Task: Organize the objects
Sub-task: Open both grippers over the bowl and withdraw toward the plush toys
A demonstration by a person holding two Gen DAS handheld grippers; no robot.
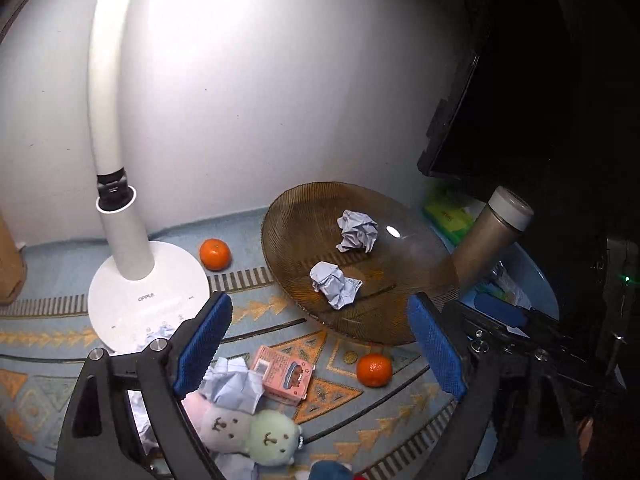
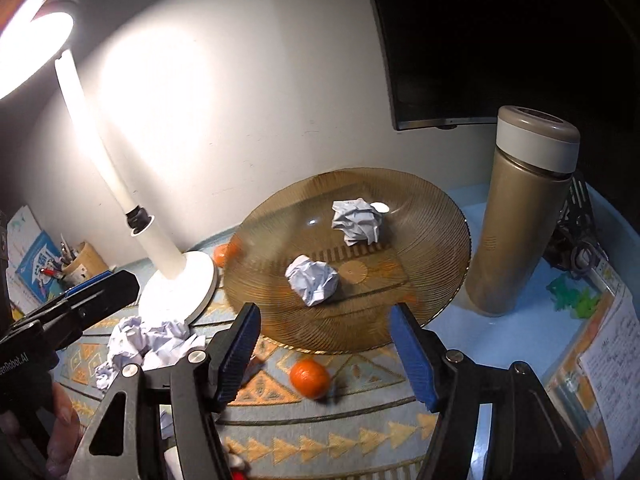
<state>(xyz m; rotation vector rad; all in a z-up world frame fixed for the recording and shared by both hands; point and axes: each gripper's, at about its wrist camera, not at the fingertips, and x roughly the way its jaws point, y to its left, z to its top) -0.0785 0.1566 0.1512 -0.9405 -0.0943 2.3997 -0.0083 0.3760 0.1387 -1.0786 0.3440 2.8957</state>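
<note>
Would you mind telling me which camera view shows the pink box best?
The left wrist view: the pink box lies in full sight on the patterned mat, between the open fingers, beside crumpled paper. In the right wrist view it cannot be made out; the gripper's left finger covers that part of the mat.

The desk lamp [image 2: 24, 52] at ten o'clock is the sole light, blowing out the wall [image 2: 160, 92] in white glare. From one to three o'clock everything falls black. Fisheye bends the edges; the tangerine [image 2: 310, 379] smears slightly.

Ribbed amber glass plate [image 2: 432, 240] holds crumpled paper balls [image 2: 313, 280]; a brushed-metal flask [image 2: 516, 232] stands on patterned woven cloth [image 2: 360, 432].
</note>
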